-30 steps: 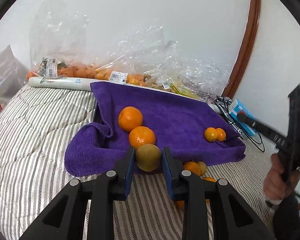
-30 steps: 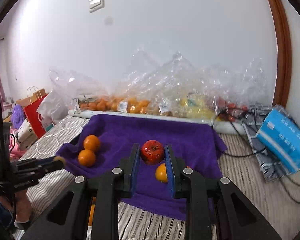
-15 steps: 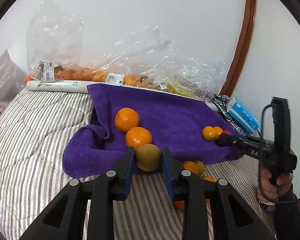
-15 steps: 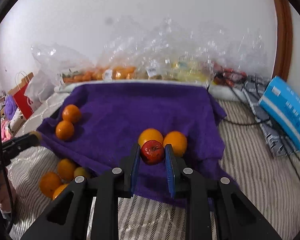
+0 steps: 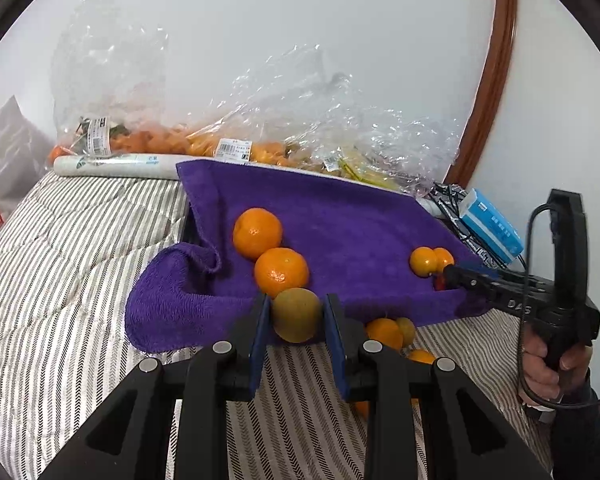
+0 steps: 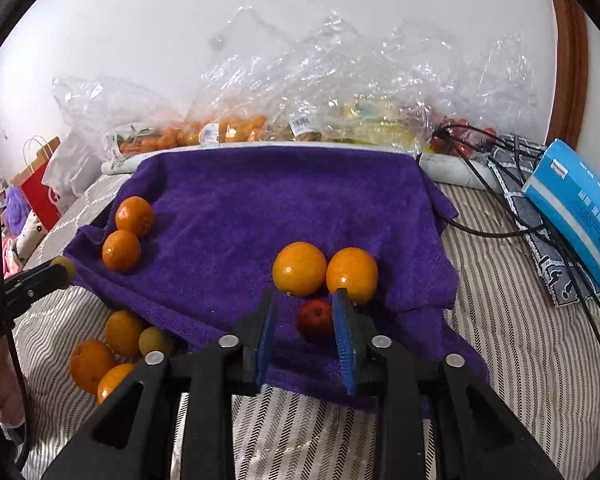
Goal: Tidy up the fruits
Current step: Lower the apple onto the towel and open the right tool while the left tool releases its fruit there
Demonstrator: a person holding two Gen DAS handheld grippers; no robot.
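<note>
A purple towel (image 5: 340, 216) (image 6: 260, 200) lies on the striped bed. My left gripper (image 5: 296, 316) is shut on a brownish-green fruit (image 5: 297, 314) at the towel's near edge, just in front of two oranges (image 5: 281, 272). My right gripper (image 6: 305, 316) is open; a small red fruit (image 6: 314, 319) rests on the towel between its fingers, against the right one, just before two oranges (image 6: 300, 269). Two more oranges (image 6: 127, 236) lie on the towel's left. The right gripper also shows in the left wrist view (image 5: 446, 276).
Several loose oranges and a greenish fruit (image 6: 112, 348) lie on the bed by the towel's front left edge. Clear plastic bags of fruit (image 6: 300, 120) line the wall. A blue tissue pack (image 6: 580, 212) and black cables (image 6: 500, 208) lie at the right.
My right gripper came down to the towel beside two oranges and opened, releasing the red fruit onto the towel. My left gripper keeps hold of its fruit, barely moved.
</note>
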